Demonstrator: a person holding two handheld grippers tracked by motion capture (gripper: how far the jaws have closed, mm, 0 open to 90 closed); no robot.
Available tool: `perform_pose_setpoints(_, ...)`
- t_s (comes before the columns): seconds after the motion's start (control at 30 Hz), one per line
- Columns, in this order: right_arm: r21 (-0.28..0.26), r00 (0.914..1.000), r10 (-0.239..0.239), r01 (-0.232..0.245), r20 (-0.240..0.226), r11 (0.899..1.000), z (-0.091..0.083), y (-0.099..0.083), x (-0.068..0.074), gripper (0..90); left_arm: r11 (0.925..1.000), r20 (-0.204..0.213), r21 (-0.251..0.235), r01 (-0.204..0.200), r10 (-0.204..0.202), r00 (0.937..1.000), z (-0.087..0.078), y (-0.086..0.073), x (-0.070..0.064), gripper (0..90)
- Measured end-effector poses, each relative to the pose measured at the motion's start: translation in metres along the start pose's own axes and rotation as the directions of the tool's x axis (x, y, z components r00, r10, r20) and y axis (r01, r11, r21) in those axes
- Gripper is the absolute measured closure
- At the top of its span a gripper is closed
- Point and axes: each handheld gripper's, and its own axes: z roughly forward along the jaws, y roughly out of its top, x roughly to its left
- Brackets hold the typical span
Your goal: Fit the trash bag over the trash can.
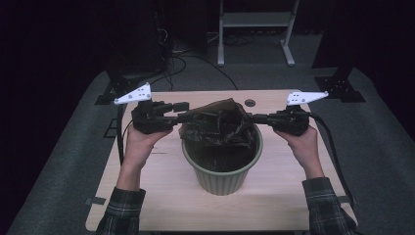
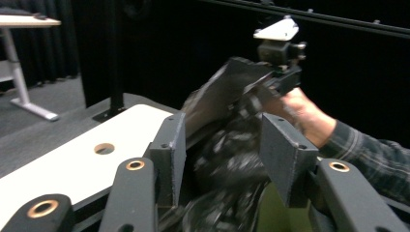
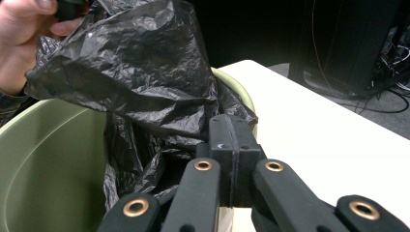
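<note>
Your right gripper (image 3: 232,140) is clamped on the black bag (image 1: 220,125), which drapes over the green bin's (image 1: 222,178) far rim; your left gripper (image 2: 225,154) stands spread (bag bunched between its jaws); the high view shows both grippers flanking the bin.

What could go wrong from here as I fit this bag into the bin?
1. The left gripper stands open around the black bag, so that side could drop into the green bin.
2. The right gripper pinches thin, crinkled plastic; pulling outward might tear it or let it slip.
3. The bin stands unheld on the table; a sideways tug may tip it.
</note>
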Motion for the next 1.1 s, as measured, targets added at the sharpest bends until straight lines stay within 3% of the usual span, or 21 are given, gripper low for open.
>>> perform_pose_setpoints(0.3, -0.001, 0.9999, 0.005, -0.005, -0.014, 1.0, 0.004, -0.001, 0.001, 90.0, 0.9995, 0.066, 0.027, -0.017, 0.015, 0.9977, 0.042, 0.01, -0.008, 49.9)
perform_pose_setpoints(0.4, -0.001, 0.9998, -0.003, 0.003, -0.021, 1.0, 0.004, 0.0, 0.001, 90.0, 0.9985, 0.086, 0.052, -0.019, 0.014, 0.9962, 0.057, 0.013, -0.008, 52.7)
perform_pose_setpoints(0.47, -0.002, 0.9996, -0.001, 0.0, -0.028, 1.0, 0.003, 0.0, 0.001, 90.0, 0.9979, 0.092, 0.061, -0.021, 0.015, 0.9956, 0.06, 0.013, -0.009, 60.9)
perform_pose_setpoints(0.53, -0.013, 0.9996, -0.002, 0.002, -0.029, 1.0, 0.0, 0.003, 0.003, 81.4, 0.9944, 0.097, 0.095, -0.045, 0.036, 0.9946, 0.069, 0.014, -0.009, 75.4)
perform_pose_setpoints(0.63, -0.054, 0.9996, -0.004, 0.002, -0.029, 0.999, -0.006, 0.008, 0.007, 62.4, 0.9918, 0.085, 0.117, -0.05, 0.041, 0.9956, 0.073, 0.013, -0.009, 86.3)
perform_pose_setpoints(0.77, -0.108, 0.998, -0.021, 0.014, -0.06, 0.994, -0.012, 0.017, 0.015, 45.2, 0.9911, 0.073, 0.128, -0.037, 0.028, 0.9969, 0.075, 0.011, -0.006, 89.1)
perform_pose_setpoints(0.9, -0.126, 0.9947, -0.049, 0.038, -0.09, 0.991, -0.006, 0.028, 0.027, 37.3, 0.9918, 0.071, 0.122, -0.037, 0.028, 0.9971, 0.076, 0.01, -0.007, 89.3)
perform_pose_setpoints(1.1, -0.109, 0.9912, -0.079, 0.067, -0.107, 0.992, 0.01, 0.04, 0.041, 33.5, 0.9929, 0.066, 0.116, -0.027, 0.019, 0.9976, 0.076, 0.008, -0.006, 89.3)
